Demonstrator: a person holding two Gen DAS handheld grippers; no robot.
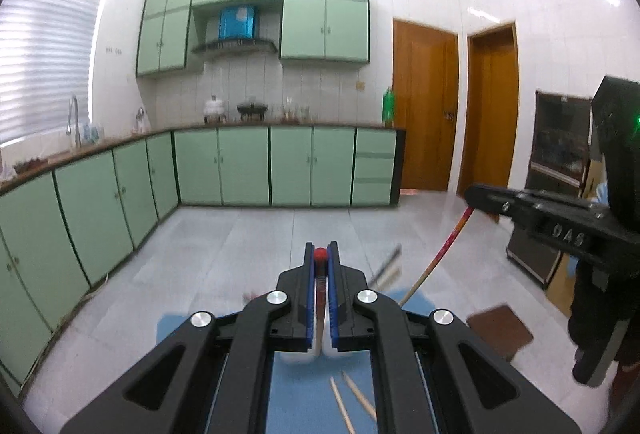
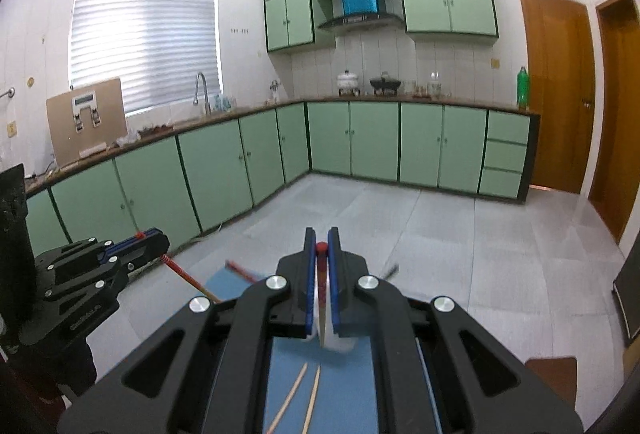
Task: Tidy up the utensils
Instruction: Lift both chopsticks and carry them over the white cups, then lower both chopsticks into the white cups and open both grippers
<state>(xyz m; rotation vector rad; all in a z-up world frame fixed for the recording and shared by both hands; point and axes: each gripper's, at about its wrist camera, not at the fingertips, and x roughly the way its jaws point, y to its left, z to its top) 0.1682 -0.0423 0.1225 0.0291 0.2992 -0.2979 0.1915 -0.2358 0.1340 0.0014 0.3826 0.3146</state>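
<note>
Left claw [image 1: 320,254] is clamped on a red-tipped chopstick [image 1: 319,276], lifted above a blue mat [image 1: 304,394]. Right claw [image 2: 321,246] grips another chopstick [image 2: 321,274]; 2 plain chopsticks [image 2: 298,394] lie on the mat below w/ a white dish [image 2: 338,344].

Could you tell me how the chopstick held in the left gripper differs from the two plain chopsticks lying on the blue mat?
The red chopstick is clamped in the left gripper, lifted off the blue mat; the plain wooden chopsticks lie loose on it. The held one is red and patterned towards its top, while the loose pair is bare pale wood. All are slender, tapered sticks.
</note>
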